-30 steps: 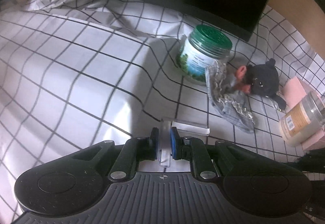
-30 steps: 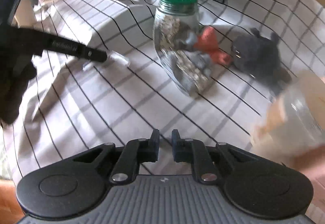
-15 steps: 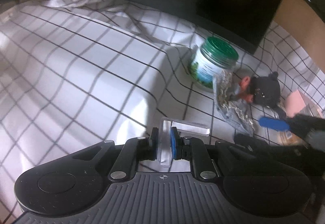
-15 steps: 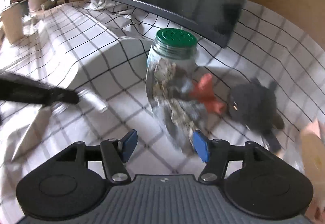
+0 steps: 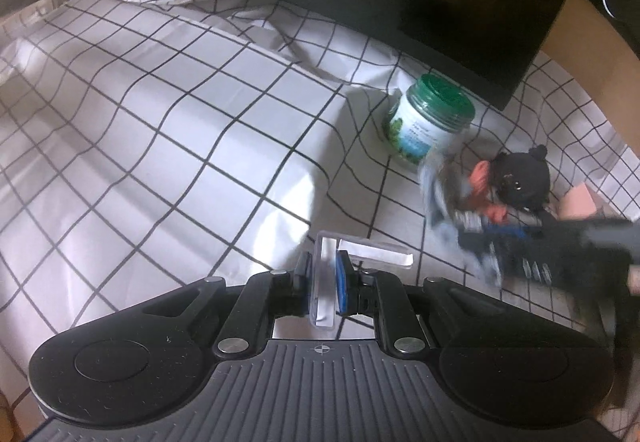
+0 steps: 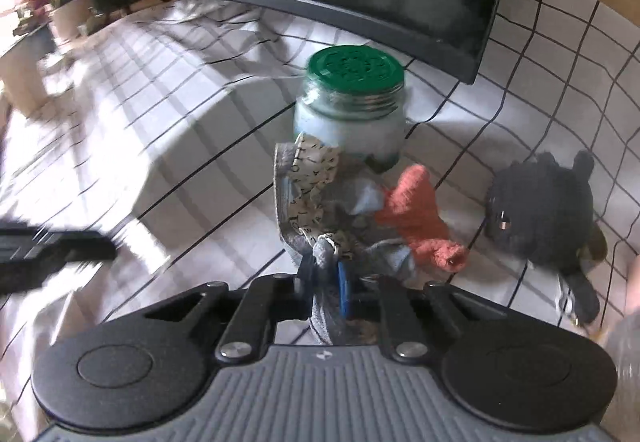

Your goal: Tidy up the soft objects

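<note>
left gripper [image 5: 323, 284]: jaws pinching a clear plastic box [image 5: 326, 282], held over the checked cloth [image 5: 160, 129]
green-lid jar [image 6: 352, 109]: upright, behind the pouch
right gripper [image 6: 326, 282]: jaws just closed, clamped on grey fabric pouch [image 6: 308, 193]
orange sock [image 6: 416, 217]: touching pouch
dark plush toy [image 6: 544, 205]: right, on cloth

Left tool [image 5: 323, 284], right tool [image 6: 326, 280]: black linkages, blue pads, silver screws, ribbed grey housing.
</note>
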{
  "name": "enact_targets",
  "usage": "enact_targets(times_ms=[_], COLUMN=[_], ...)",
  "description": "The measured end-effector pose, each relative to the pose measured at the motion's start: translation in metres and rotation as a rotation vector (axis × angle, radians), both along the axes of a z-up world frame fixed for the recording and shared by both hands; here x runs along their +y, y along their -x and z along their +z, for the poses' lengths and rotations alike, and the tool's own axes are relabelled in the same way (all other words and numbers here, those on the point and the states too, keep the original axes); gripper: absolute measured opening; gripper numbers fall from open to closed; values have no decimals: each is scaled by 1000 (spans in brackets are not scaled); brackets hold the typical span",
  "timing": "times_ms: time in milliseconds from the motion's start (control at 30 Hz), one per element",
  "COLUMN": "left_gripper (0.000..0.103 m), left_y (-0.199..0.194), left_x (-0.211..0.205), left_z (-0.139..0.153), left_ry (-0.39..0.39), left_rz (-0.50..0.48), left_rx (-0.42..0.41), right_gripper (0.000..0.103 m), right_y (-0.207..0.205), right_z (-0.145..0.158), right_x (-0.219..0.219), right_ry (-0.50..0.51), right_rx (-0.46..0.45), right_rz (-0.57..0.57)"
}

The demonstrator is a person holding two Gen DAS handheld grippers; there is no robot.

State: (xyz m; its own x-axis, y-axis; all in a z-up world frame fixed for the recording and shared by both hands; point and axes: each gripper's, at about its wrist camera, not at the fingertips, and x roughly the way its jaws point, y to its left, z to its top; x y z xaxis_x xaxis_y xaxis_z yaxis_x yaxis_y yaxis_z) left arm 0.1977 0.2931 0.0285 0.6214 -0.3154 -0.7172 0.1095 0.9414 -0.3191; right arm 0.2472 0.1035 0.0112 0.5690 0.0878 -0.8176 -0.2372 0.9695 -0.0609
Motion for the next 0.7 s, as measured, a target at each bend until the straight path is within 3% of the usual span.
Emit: enact_targets(times_ms=[233,367,433,500,567,700], left_gripper=[15,15,15,15,15,15], left_y=[5,12,17,22,25,32], left_x=[-14,-23,-25,-24,-23,-24], left_z=[-3,-7,-11,-15,-18,-17], left_ry=[32,23,10,6,5,-10], left_rz=[-29,-27,-13,-11,-10,-12], left_rx=[-13,-13,3,15,19,9], right_gripper=[11,11,19,54,69,74], right_y=[81,120,128,132,135,121], right_z=[-2,-1,3,9,17,25], right_x=[-5,-16,-23,-27,-28,-30], right_ry=[30,110,103,80,59,-43], right_rx=[34,18,18,6,-40,-48], right_rz=[75,89,73,47,22,-61])
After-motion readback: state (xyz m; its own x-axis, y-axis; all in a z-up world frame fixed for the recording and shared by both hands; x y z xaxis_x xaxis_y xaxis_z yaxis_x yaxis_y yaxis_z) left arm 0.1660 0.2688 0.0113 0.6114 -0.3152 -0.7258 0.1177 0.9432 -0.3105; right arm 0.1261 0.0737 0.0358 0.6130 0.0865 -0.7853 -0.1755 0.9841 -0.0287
